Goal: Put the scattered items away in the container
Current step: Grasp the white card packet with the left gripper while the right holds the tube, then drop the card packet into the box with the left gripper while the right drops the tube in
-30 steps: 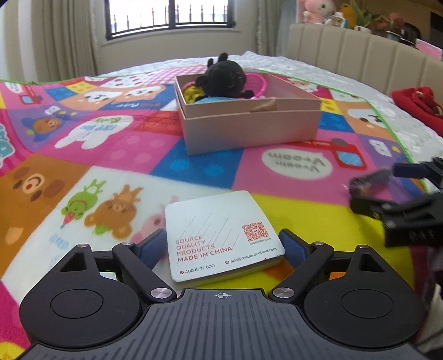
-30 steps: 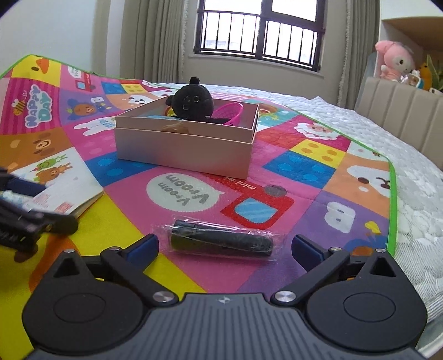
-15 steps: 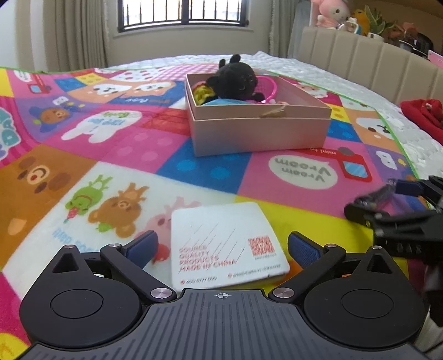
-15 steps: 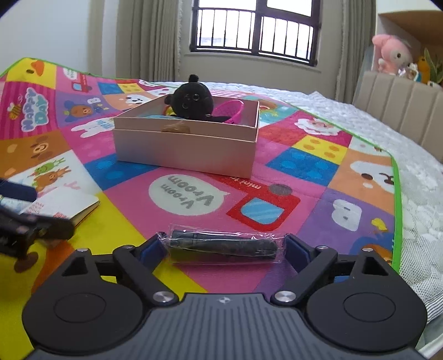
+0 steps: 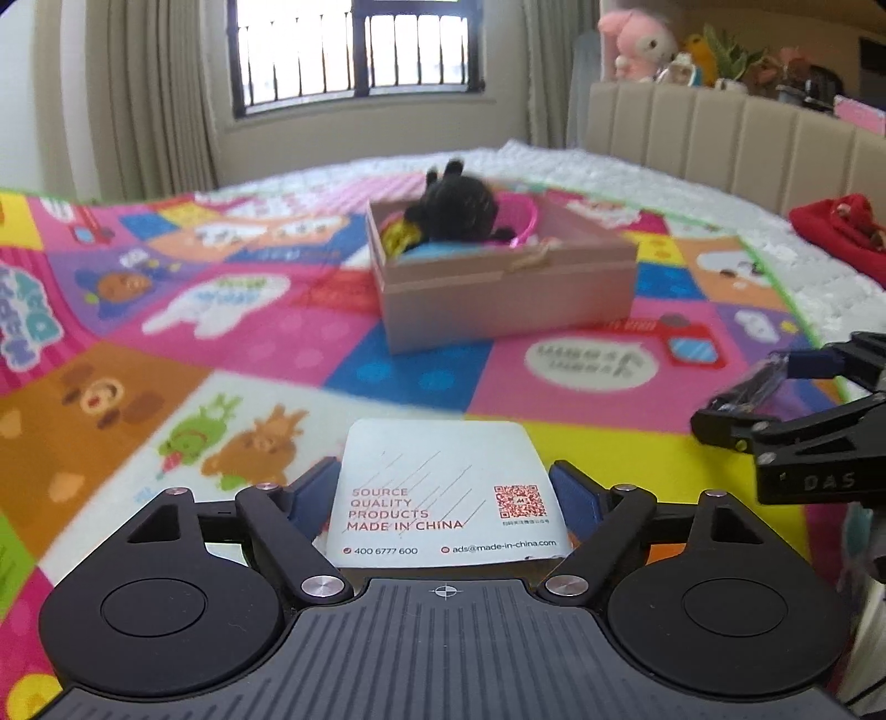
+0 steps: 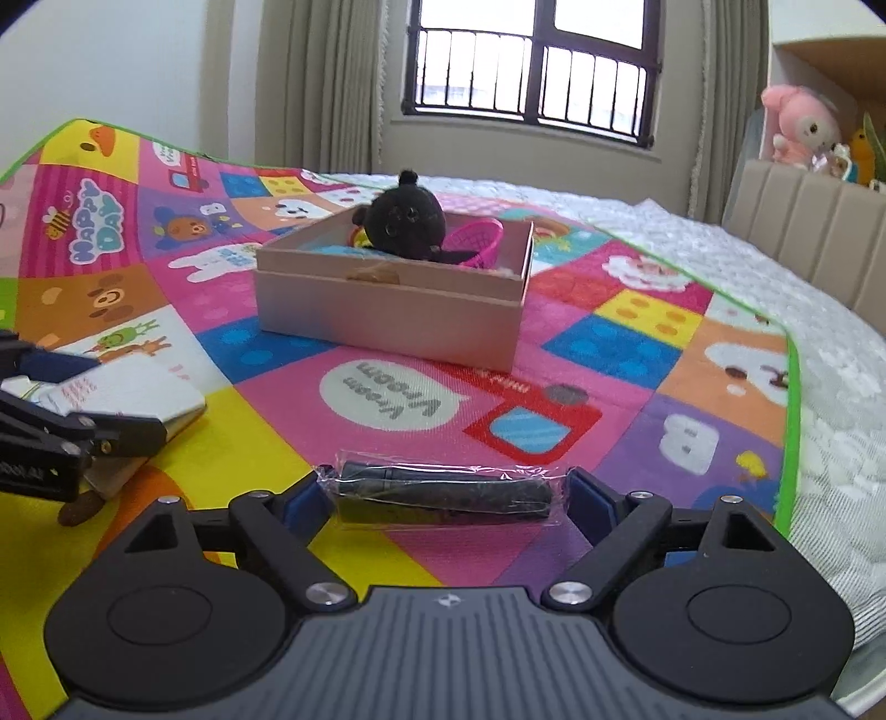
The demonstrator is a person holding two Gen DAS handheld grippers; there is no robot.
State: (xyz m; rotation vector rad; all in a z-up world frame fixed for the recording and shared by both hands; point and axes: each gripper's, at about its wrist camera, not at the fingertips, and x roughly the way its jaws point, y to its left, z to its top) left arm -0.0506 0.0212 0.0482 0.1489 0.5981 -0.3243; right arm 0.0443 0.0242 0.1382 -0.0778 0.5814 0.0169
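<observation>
The left gripper [image 5: 446, 493] has a white notepad [image 5: 446, 487] between its blue pads [image 5: 310, 490], and its jaws are closing on it; the pads sit at the notepad's two side edges, and the notepad looks lifted a little off the play mat [image 5: 221, 332], its front edge raised in the right wrist view. The right gripper [image 6: 446, 490] clasps a dark tube in a clear plastic wrapper [image 6: 443, 490] lengthwise, one blue pad [image 6: 587, 490] at each end of the wrapper, the tube lying low over the mat.

The landmark is the pink cardboard box [image 5: 509, 299], standing open on the mat. Both grippers are on the near side of the box, well apart from it. The notepad is in front of the box and slightly to its left as the left camera sees it; the wrapped tube is in front of the box towards its right. Inside the box sit a black plush toy [image 6: 407, 221], a small pink basket [image 6: 479, 241] beside the toy, and something blue and something yellow under them. Beyond the box are a white quilt [image 6: 720, 243], curtains and a barred window [image 6: 531, 72]. To the box's right, a padded headboard [image 5: 720, 133] carries a pink plush rabbit [image 5: 637, 39], and a red cloth [image 5: 836, 232] lies on the quilt.
</observation>
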